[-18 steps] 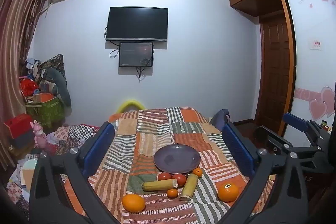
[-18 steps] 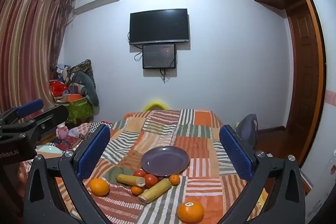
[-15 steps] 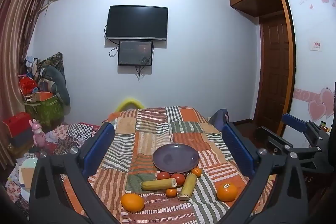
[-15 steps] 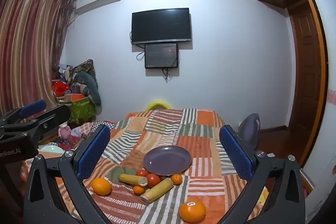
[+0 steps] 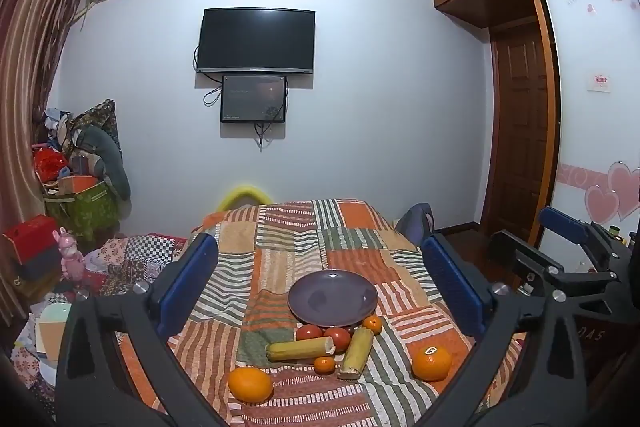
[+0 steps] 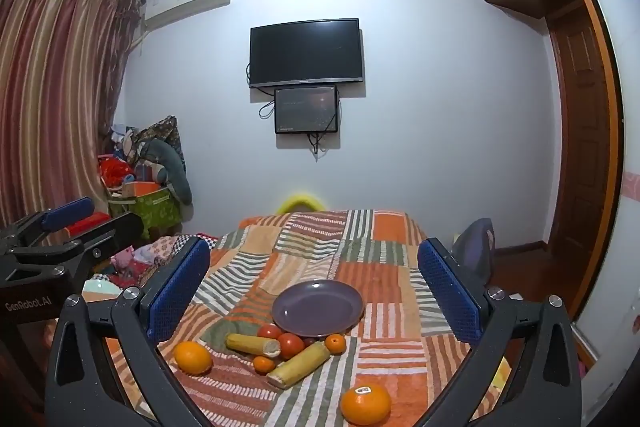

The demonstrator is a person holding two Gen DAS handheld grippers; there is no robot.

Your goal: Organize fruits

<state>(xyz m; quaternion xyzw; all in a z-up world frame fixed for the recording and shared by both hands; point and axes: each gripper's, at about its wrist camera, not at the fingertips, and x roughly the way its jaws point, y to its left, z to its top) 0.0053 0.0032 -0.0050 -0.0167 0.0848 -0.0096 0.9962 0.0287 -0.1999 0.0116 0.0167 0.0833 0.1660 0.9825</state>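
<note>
Left gripper (image 5: 318, 277): I'm holding it nearly level, blue-padded jaws spread wide, gripping nothing.
Right gripper (image 6: 314, 281): likewise spread, framing the round purple plate (image 6: 288, 319).

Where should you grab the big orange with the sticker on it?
Probably around its round middle, coming down from above. The orange with the sticker sits alone on the patchwork cloth, apart from the other fruit, so both sides are free. It lies nearest the right hand-held gripper, whose jaws stand wide open with nothing in them. Closing across the widest part should stop it from rolling away.
</note>
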